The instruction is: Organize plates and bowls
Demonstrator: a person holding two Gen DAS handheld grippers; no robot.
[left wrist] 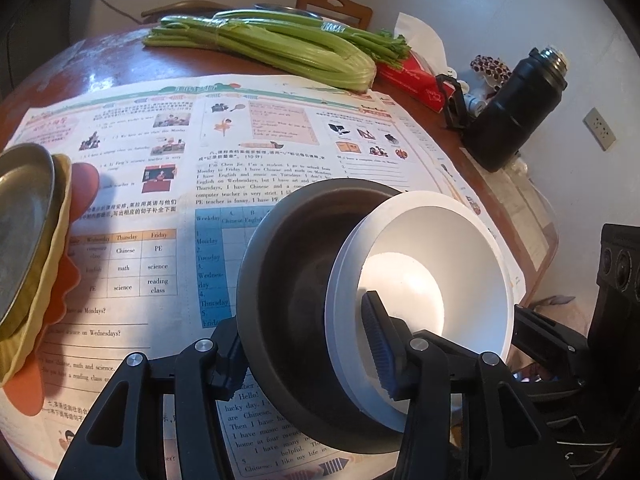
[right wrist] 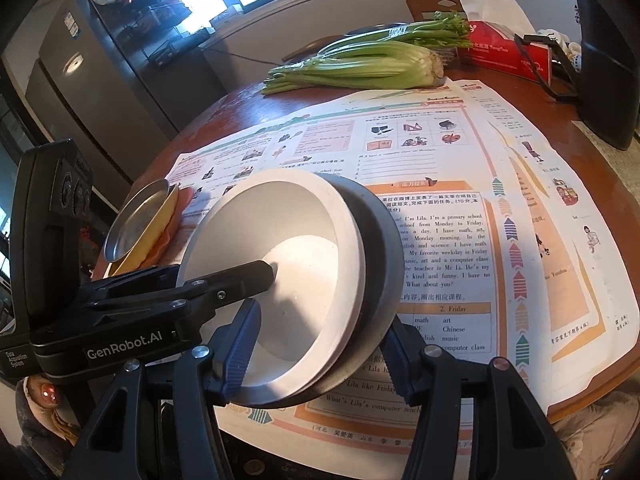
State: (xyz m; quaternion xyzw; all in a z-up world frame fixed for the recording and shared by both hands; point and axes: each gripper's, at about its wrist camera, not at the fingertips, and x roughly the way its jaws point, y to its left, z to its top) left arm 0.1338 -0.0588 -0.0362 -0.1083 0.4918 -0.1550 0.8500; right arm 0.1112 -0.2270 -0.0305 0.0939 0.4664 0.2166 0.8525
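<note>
A white bowl (left wrist: pixel 436 264) sits nested in a grey bowl (left wrist: pixel 288 280), both tilted on edge above the newspaper. My left gripper (left wrist: pixel 304 344) is shut on the nested rims, one finger inside the white bowl, one outside the grey one. My right gripper (right wrist: pixel 316 356) is shut on the same white bowl (right wrist: pixel 304 256) and grey bowl (right wrist: pixel 386 248) from the other side. The left gripper (right wrist: pixel 240 280) shows in the right wrist view. A stack of a steel plate (left wrist: pixel 20 220), a yellow dish (left wrist: pixel 36 304) and an orange dish (left wrist: pixel 60 296) stands at the left; it also shows in the right wrist view (right wrist: pixel 140 224).
Newspaper sheets (left wrist: pixel 168 184) cover a round wooden table (left wrist: pixel 108 68). Celery (left wrist: pixel 280 44), a red tissue box (left wrist: pixel 416 76) and a black flask (left wrist: pixel 516 108) lie at the far side. A fridge (right wrist: pixel 100 80) stands beyond the table. The table edge (right wrist: pixel 600 384) is close on the right.
</note>
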